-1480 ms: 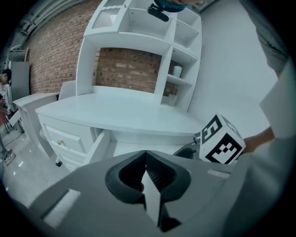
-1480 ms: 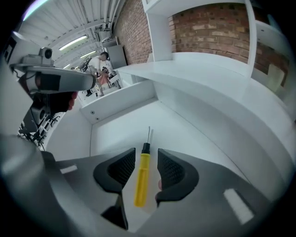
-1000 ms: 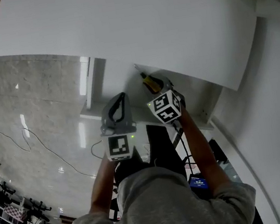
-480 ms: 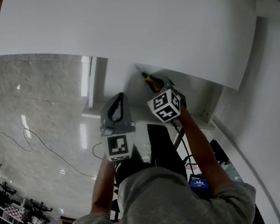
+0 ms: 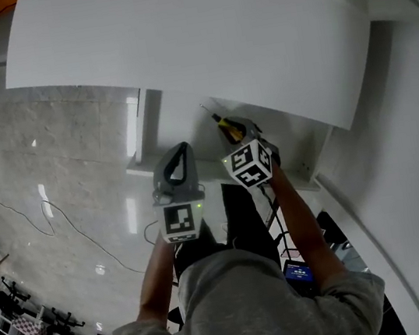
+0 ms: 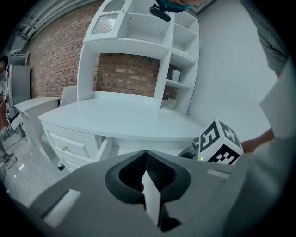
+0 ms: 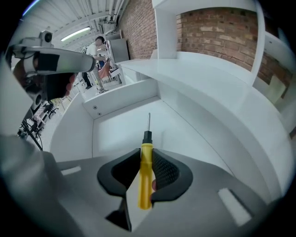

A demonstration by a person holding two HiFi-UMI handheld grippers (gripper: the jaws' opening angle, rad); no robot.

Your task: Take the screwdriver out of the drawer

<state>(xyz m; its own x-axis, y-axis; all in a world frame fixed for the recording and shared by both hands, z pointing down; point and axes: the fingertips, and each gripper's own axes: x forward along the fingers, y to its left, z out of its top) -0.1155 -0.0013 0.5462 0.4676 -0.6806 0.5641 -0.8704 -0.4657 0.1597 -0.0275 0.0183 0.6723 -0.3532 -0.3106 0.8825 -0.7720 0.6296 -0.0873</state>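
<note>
A screwdriver (image 7: 145,172) with a yellow handle and a thin metal shaft sits between the pads of my right gripper (image 7: 147,155), which is shut on the handle. Its shaft points out over the white floor of the open drawer (image 7: 121,129). In the head view the screwdriver (image 5: 226,127) hangs over the drawer (image 5: 180,121) under the desk top, held in the right gripper (image 5: 239,133). My left gripper (image 5: 180,147) hovers just left of it, by the drawer's front, shut with nothing in it (image 6: 145,156).
The white desk top (image 5: 189,40) overhangs the drawer's far part. A white hutch with shelves (image 6: 138,41) stands on the desk against a brick wall. A smaller drawer with a knob (image 6: 64,149) is at the left. Polished floor with cables (image 5: 60,218) lies to the left.
The right gripper's jaws have closed on the screwdriver's handle and lifted it a little off the drawer floor. The left gripper has stayed where it was.
</note>
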